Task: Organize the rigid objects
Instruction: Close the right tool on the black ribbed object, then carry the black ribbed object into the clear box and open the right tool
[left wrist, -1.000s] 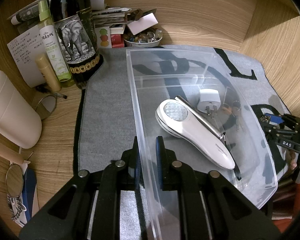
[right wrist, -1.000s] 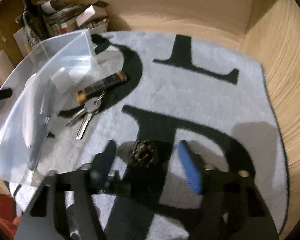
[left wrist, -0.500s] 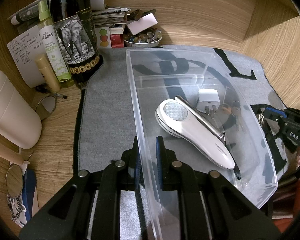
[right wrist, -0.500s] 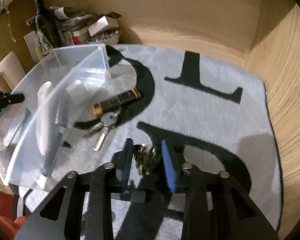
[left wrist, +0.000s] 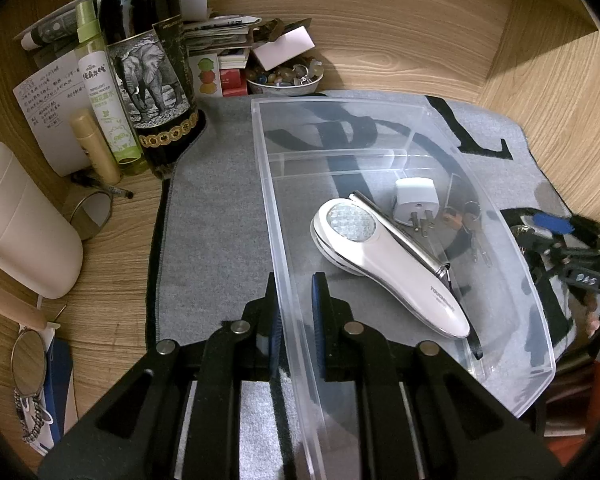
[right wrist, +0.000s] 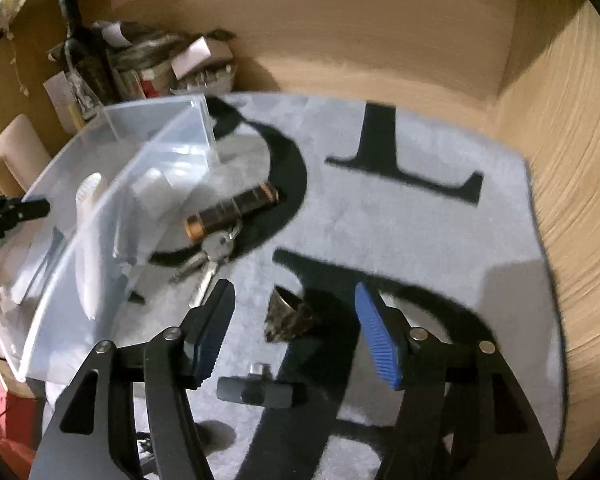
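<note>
Left gripper (left wrist: 294, 308) is clamped nearly closed on the near wall of the clear plastic bin (left wrist: 512, 240), one finger outside the wall and one inside, steadying it on the grey mat (right wrist: 380, 216). Inside the bin lie a white handheld device (left wrist: 384, 264) with a textured round window, a metal tool just beside it, and a white plug adapter (left wrist: 416, 200). Right gripper (right wrist: 296, 328) hangs over the mat just beside the bin; its jaws are opening, and a small dark metallic object (right wrist: 290, 318) sits between the fingers with a gap on both sides, so neither pad presses it. Its exact nature cannot be told; it looks like a chunky ring or a small gear. It appears tilted, and the frame is blurred. Judgement: small, stiff, fairly dense for its size, probably smooth-faced, so liable to twist or squirt out of a flat-pad pinch. Best hold is across its broadest pair of opposite faces, pads centred, closing slowly. Also outside the bin, just beside its wall: a AA-type battery (right wrist: 232, 214) and a bunch of keys (right wrist: 210, 256), touching one another. A grey clip-like piece (right wrist: 256, 390) lies nearer the camera than the dark object.
</note>
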